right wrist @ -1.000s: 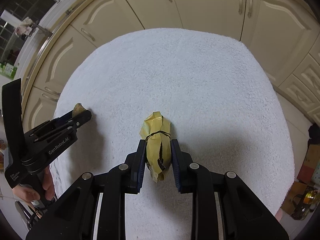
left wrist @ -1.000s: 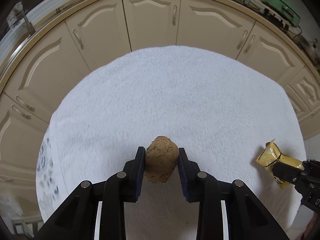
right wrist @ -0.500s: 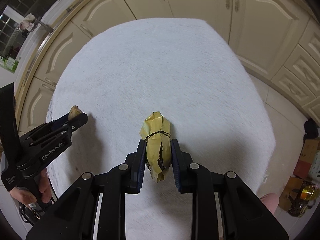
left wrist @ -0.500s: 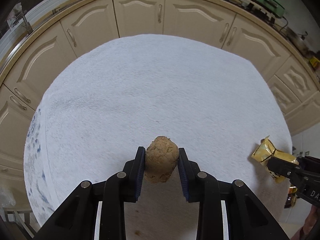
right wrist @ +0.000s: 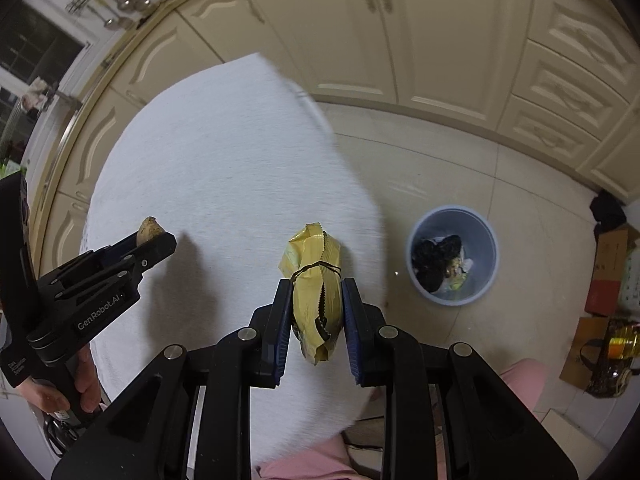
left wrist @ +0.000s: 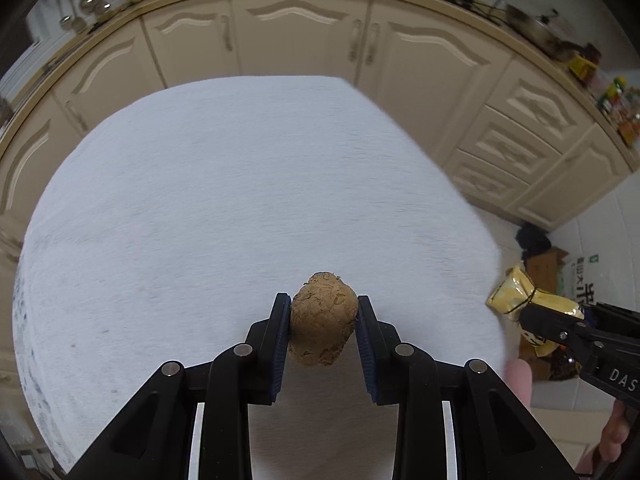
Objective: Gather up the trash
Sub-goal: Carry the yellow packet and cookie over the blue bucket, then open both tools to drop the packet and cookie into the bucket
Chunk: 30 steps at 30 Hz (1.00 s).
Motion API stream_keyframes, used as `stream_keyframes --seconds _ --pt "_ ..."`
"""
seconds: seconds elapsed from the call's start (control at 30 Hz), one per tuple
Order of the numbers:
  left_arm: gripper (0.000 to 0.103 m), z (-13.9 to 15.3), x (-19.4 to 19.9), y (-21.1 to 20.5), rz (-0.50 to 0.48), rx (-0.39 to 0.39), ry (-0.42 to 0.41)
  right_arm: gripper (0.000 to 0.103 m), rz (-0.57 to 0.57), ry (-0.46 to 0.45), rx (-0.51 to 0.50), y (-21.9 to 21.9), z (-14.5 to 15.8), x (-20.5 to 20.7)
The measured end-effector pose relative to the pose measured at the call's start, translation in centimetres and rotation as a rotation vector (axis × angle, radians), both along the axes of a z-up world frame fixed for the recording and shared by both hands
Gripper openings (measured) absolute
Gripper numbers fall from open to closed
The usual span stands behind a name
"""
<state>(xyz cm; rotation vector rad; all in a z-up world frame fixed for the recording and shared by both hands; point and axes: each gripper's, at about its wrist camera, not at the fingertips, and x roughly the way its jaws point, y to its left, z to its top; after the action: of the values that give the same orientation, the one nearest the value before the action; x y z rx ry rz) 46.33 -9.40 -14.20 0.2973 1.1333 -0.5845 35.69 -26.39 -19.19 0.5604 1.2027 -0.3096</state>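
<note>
My left gripper [left wrist: 323, 312] is shut on a brown crumpled paper ball [left wrist: 322, 318], held above the white towel-covered table [left wrist: 224, 200]. My right gripper [right wrist: 314, 300] is shut on a yellow snack wrapper [right wrist: 316, 280] bound by a dark rubber band, held near the table's right edge. In the left wrist view the wrapper [left wrist: 516, 292] and the right gripper [left wrist: 532, 314] show at the far right, past the table edge. In the right wrist view the left gripper [right wrist: 154, 240] shows at the left with the paper ball [right wrist: 149, 227] poking out. A pale blue trash bin [right wrist: 452, 256] with rubbish inside stands on the floor to the right.
Cream kitchen cabinets [right wrist: 400, 40] curve along the back. Cardboard boxes [right wrist: 608, 264] and a dark bag with a gold item [right wrist: 616, 352] sit on the tiled floor at the far right. A person's hand [right wrist: 60, 392] grips the left tool; pink clothing [right wrist: 520, 380] shows below.
Both grippers moved right across the table, still holding their items. The table's right edge, the floor and the trash bin have come into the right wrist view.
</note>
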Motion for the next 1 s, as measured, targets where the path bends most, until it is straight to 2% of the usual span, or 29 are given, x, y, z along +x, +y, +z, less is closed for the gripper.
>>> stream_keyframes --seconds 0.27,0.3,0.47,0.63,0.87,0.9,0.97,1.0 --pt "0.028 -1.2 -2.5 -9.8 -0.125 0.02 0.046 0.024 -0.142 0.041 0.0 -9.3 -1.1 -5.7" --pt "0.028 -1.3 -2.6 -11.2 -0.133 0.036 0.034 0.024 -0.159 0.047 0.002 -10.4 -1.3 -6.4" --pt "0.028 -2.2 -2.9 -16.6 -0.211 0.035 0.078 0.024 -0.245 0.074 -0.004 -15.5 -2.1 -9.3" --pt "0.028 -3.8 -3.1 -22.4 -0.282 0.071 0.109 0.024 -0.293 0.089 0.017 -19.2 -2.8 -11.0" --pt "0.029 -7.4 -0.9 -30.0 -0.332 0.12 0.134 0.024 -0.336 0.102 0.045 -22.4 -4.0 -12.7" --pt "0.03 -8.1 -0.8 -31.5 -0.333 0.13 0.134 0.024 -0.341 0.105 0.054 -22.7 -4.3 -12.8" --pt "0.039 -9.1 -0.9 -33.4 -0.341 0.168 0.132 0.024 -0.346 0.109 0.066 -23.1 -4.7 -13.0" --pt "0.051 -9.6 -0.7 -33.8 -0.346 0.193 0.126 0.024 -0.347 0.112 0.07 -23.2 -4.9 -13.1"
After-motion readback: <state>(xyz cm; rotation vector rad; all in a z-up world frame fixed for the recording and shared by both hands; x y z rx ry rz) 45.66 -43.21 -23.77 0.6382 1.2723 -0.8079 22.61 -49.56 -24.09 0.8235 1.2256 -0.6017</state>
